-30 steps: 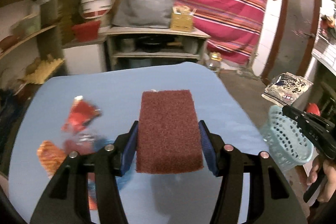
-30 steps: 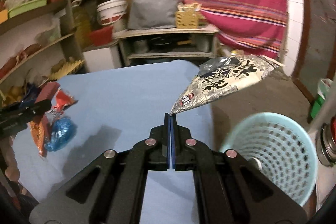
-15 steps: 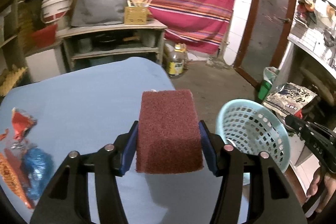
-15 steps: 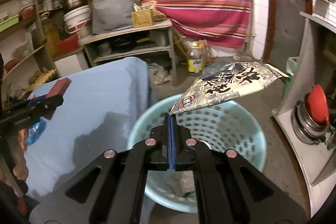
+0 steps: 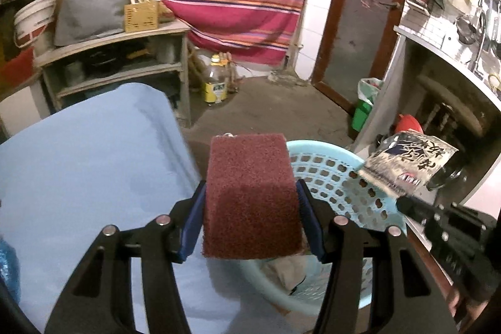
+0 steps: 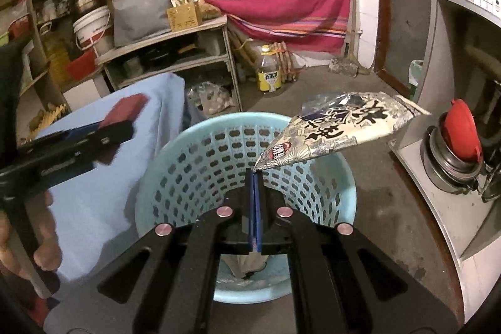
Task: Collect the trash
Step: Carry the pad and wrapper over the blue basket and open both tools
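Observation:
My left gripper (image 5: 250,202) is shut on a dark red scouring sponge (image 5: 250,196) and holds it over the near rim of a light blue plastic basket (image 5: 338,177) beside the blue table (image 5: 78,161). My right gripper (image 6: 254,174) is shut on the corner of a black-and-white snack wrapper (image 6: 341,127), held above the basket (image 6: 200,158). The wrapper (image 5: 407,165) and right gripper also show at the right of the left wrist view. The left gripper with the sponge (image 6: 125,108) shows at the left of the right wrist view. Some crumpled trash (image 6: 247,265) lies in the basket bottom.
A wooden shelf unit (image 6: 175,52) with a grey bag and a yellow-labelled bottle (image 6: 269,74) stand behind. A counter with a metal pot and red lid (image 6: 460,140) is at the right. A blue wrapper (image 5: 7,268) lies at the table's left edge.
Both grippers have swung right from the table to over the basket, each still holding its item. The table wrappers have slid out of the left view.

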